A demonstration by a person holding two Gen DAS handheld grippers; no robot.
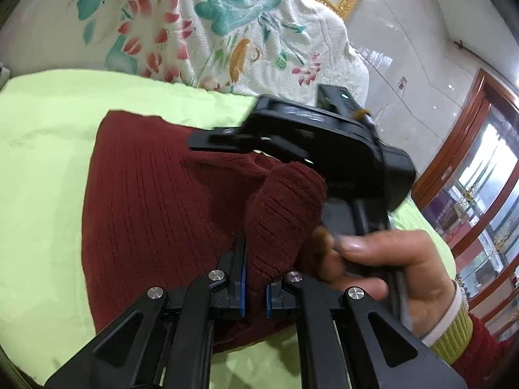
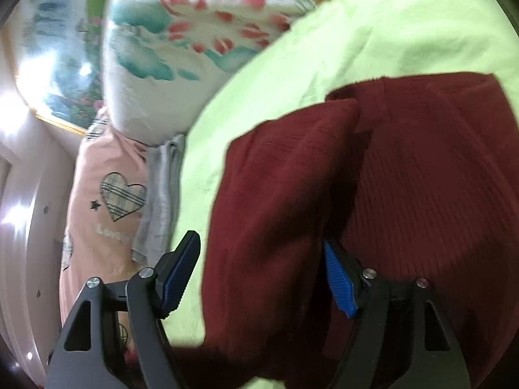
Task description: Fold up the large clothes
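Observation:
A dark red ribbed knit sweater (image 1: 146, 207) lies on a lime-green bed sheet (image 1: 45, 149). My left gripper (image 1: 254, 287) is shut on a raised fold of the sweater (image 1: 282, 214), which stands up between its blue pads. My right gripper (image 2: 259, 278) is open, its fingers wide apart around a thick fold of the sweater (image 2: 275, 201). In the left wrist view the right gripper's black body (image 1: 324, 136) hovers over the sweater's far edge, held by a bare hand (image 1: 386, 265).
A white quilt with red flowers and teal leaves (image 1: 201, 29) is piled at the far side of the bed. A pink pillow with a plaid heart (image 2: 110, 207) lies beside it. A wooden glass-door cabinet (image 1: 480, 201) stands to the right.

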